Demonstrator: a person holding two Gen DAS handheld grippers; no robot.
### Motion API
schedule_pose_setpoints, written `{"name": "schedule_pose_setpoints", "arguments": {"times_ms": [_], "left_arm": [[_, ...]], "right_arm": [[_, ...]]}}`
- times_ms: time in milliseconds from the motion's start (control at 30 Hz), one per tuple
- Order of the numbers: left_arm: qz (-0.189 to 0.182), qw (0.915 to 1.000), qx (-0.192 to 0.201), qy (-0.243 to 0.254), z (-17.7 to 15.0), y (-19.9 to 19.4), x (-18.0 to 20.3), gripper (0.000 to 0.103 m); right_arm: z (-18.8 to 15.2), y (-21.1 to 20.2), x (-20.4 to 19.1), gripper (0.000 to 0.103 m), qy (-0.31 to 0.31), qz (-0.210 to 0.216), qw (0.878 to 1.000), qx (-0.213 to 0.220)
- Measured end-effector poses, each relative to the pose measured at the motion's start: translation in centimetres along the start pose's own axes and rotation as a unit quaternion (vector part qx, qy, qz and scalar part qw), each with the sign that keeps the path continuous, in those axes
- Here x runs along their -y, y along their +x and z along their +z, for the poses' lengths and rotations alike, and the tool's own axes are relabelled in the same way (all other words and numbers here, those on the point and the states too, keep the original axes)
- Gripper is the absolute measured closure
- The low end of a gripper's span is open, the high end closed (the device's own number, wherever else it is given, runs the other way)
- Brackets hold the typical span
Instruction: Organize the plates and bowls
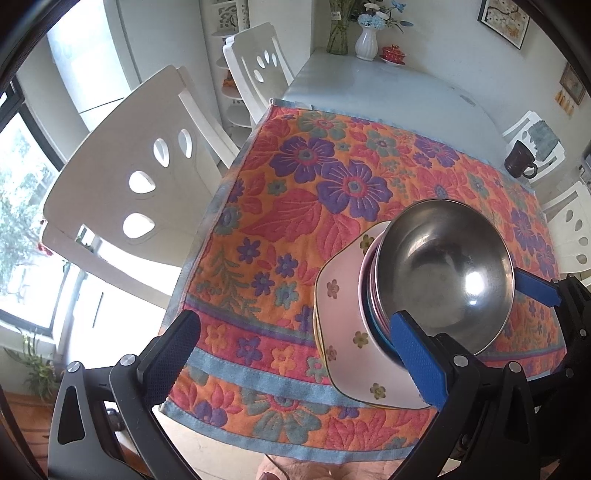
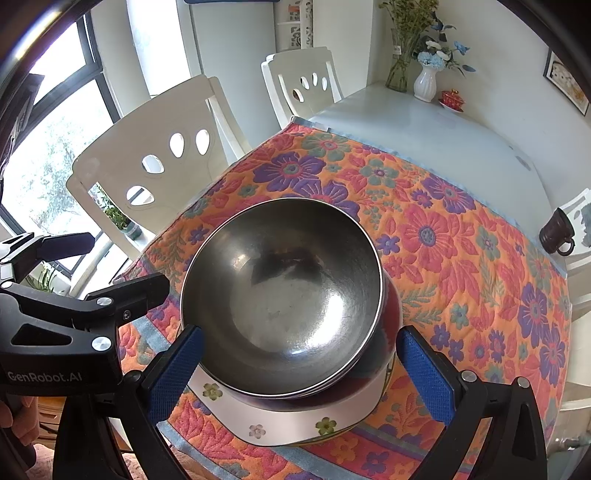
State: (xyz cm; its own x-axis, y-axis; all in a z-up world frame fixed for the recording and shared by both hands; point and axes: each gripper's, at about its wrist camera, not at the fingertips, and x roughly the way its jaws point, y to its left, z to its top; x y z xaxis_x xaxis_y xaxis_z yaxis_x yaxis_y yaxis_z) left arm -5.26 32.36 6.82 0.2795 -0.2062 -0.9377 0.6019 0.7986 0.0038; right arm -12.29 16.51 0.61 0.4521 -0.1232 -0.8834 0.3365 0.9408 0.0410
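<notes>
One piece of lettering can be read: "GenRobot.AI" is printed in pale letters on the black body of the left gripper (image 2: 127, 266), which is seen in the right wrist view at about nine o'clock; the words lie at the lower left of that body, near the frame's edge. A small tag is seen on the glass vase (image 2: 400, 70) of green stems at about one o'clock on the table's far end, but its print is too small to be read. The framed pictures (image 1: 506, 20) on the wall at about one o'clock carry patterns only, with no legible words. No other text, number or sign can be made out in either view.
</notes>
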Motion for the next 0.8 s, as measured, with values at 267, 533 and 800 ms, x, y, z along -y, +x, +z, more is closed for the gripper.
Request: {"name": "schedule_pose_setpoints", "arguments": {"times_ms": [267, 533, 800], "left_arm": [[0.006, 1.0000, 0.001, 0.003, 0.1, 0.2, -0.1, 0.001], [0.019, 0.9998, -0.001, -0.003, 0.4, 0.6, -0.7, 0.001], [0.014, 0.9998, -0.008, 0.008, 0.6, 1.1, -0.8, 0.001]], "right_arm": [[0.0, 0.1, 0.0, 0.000, -0.001, -0.001, 1.000, -0.002], [0.1, 0.4, 0.3, 0.000, 0.003, 0.002, 1.000, -0.008], [0.3, 0.8, 0.3, 0.000, 0.005, 0.001, 1.000, -0.015]]}}
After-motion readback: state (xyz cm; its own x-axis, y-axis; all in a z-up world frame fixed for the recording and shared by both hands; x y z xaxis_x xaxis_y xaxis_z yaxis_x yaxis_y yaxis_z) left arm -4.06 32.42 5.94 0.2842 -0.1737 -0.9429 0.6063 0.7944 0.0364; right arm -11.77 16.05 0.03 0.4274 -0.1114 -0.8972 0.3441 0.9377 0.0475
